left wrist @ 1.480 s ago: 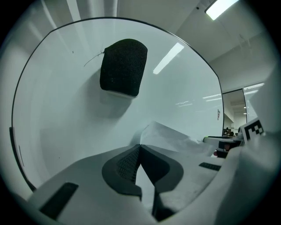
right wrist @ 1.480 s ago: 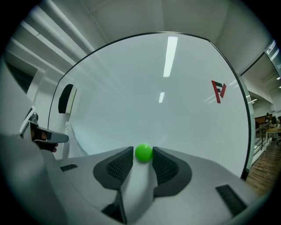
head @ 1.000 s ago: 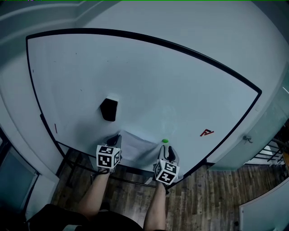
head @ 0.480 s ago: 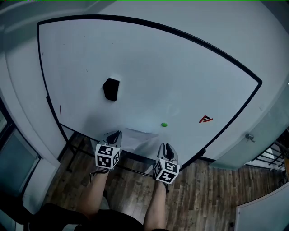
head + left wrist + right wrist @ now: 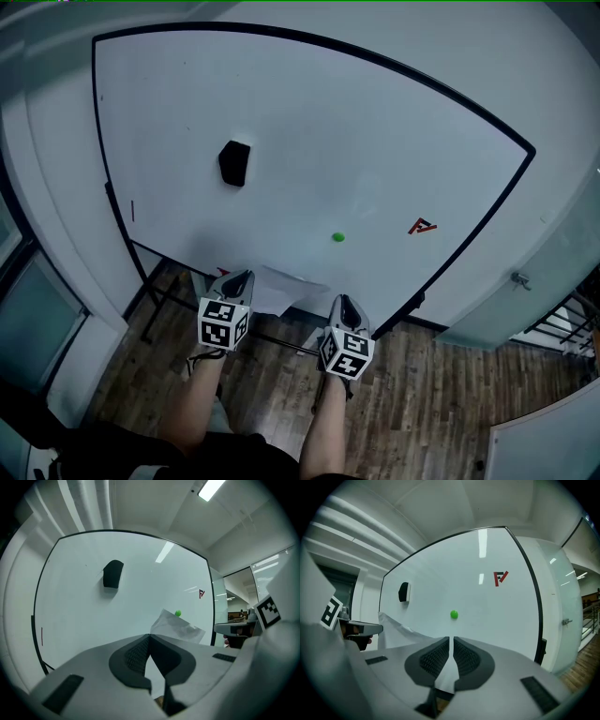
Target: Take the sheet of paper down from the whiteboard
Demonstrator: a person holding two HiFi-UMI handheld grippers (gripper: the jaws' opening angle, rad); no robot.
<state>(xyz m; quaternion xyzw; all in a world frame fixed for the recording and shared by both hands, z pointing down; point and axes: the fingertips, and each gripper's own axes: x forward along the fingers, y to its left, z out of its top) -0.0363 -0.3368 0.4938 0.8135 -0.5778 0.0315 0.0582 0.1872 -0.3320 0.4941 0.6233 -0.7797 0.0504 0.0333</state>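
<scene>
While sheet of paper [image 5: 277, 289] spans both tools: light, limp, tearable. Left gripper [image 5: 149, 637] clamps one edge. Right gripper [image 5: 451, 641], jaws just closing, pinches other.

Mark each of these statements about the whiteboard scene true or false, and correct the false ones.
1. The sheet is pinned to the whiteboard under the green magnet. False: the magnet sits on bare board, and the sheet hangs lower down, apart from it, between the two grippers.
2. The left gripper is shut on the sheet. True.
3. The right gripper holds nothing. False: its jaws have just been closing, and the sheet's edge is pinched between them.
4. A black eraser sits on the whiteboard, up and to the left of the green magnet. True.
</scene>
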